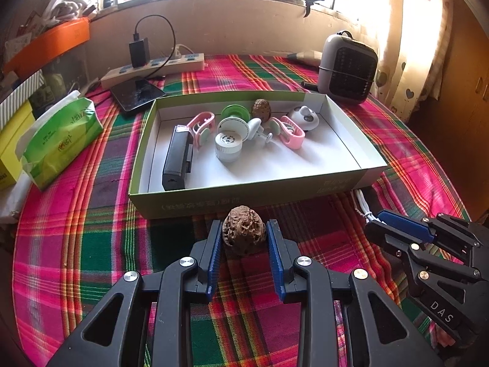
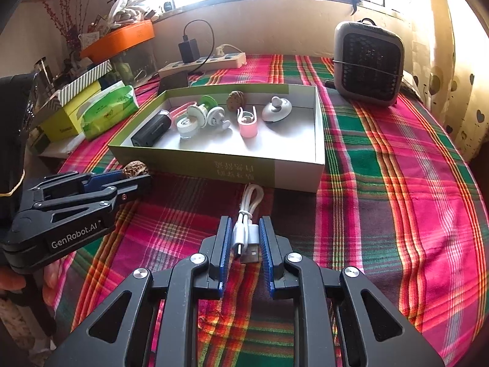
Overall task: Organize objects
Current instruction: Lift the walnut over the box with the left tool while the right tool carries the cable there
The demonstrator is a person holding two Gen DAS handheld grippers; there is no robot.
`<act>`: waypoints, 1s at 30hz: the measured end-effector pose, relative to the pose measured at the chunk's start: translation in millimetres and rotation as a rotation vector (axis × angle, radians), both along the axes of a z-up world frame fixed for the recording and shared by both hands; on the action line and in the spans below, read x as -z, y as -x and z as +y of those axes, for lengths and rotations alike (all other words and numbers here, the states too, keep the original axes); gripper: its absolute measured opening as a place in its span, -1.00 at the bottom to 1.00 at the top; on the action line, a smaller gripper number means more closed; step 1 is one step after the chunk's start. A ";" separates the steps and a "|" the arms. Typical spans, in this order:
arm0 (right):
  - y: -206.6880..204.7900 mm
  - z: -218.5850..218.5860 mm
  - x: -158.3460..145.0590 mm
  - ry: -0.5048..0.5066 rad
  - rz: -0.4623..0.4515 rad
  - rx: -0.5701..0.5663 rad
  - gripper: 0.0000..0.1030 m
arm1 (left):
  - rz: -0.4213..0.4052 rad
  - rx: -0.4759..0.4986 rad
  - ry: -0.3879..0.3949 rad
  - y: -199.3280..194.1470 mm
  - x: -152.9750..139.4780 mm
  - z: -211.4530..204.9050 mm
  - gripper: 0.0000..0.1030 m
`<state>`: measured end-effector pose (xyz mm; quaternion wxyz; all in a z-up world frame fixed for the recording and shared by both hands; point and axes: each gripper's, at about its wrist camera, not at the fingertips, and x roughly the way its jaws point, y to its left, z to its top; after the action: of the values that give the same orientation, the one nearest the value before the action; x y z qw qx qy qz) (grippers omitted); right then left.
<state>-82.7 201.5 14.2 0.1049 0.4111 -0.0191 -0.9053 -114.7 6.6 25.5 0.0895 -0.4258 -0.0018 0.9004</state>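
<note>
Two walnuts (image 1: 243, 231), one clamped by left hand-held gripper (image 1: 244, 235); right hand-held gripper (image 2: 244, 238) seemingly pinches cable (image 2: 246, 229).

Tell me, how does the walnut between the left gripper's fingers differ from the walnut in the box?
The held walnut sits outside the box, on the plaid cloth in front of it, clamped between the left gripper fingers; the boxed walnut lies free at the far wall among small gadgets. The held one looks larger, though it is merely nearer the camera. Both are brown, wrinkled and egg-shaped.

Both hand-held grippers (image 1: 244, 235) (image 2: 244, 232) clamped
</note>
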 end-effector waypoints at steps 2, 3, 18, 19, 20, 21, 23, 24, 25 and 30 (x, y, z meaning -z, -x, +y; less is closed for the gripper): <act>0.1 -0.3 -3.5 0.003 0.010 -0.003 -0.62 | 0.008 0.004 -0.002 -0.7 -3.8 0.7 -0.49; 0.2 -0.3 -5.2 0.007 0.013 -0.005 -0.62 | 0.011 0.006 -0.004 -0.7 -5.7 1.1 -0.49; 18.2 4.4 -29.6 0.017 0.065 -0.004 -0.62 | 0.059 0.022 -0.020 16.6 -30.4 7.8 -0.49; 20.3 4.7 -30.7 0.015 0.067 -0.004 -0.62 | 0.062 0.024 -0.019 18.8 -31.2 8.7 -0.49; 23.2 4.8 -31.8 0.009 0.071 -0.001 -0.62 | 0.065 0.024 -0.017 21.3 -31.8 9.5 -0.49; 26.2 4.9 -32.7 0.004 0.075 0.000 -0.62 | 0.065 0.025 -0.016 23.3 -32.4 10.1 -0.49; 33.0 6.5 -34.5 0.005 0.077 0.001 -0.62 | 0.067 0.027 -0.020 28.8 -33.2 11.8 -0.49; 36.0 7.1 -34.8 0.006 0.077 0.002 -0.62 | 0.066 0.025 -0.022 31.7 -33.3 12.1 -0.49; 39.6 7.8 -34.8 0.004 0.077 0.003 -0.62 | 0.066 0.026 -0.024 34.5 -33.2 12.4 -0.49; 56.3 10.5 -32.3 0.003 0.065 0.007 -0.62 | 0.055 0.014 -0.035 50.2 -29.4 11.5 -0.49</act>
<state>-139.0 212.0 46.5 0.1028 0.3812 -0.0186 -0.9186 -164.9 18.1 54.9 0.1033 -0.3991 -0.0123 0.9110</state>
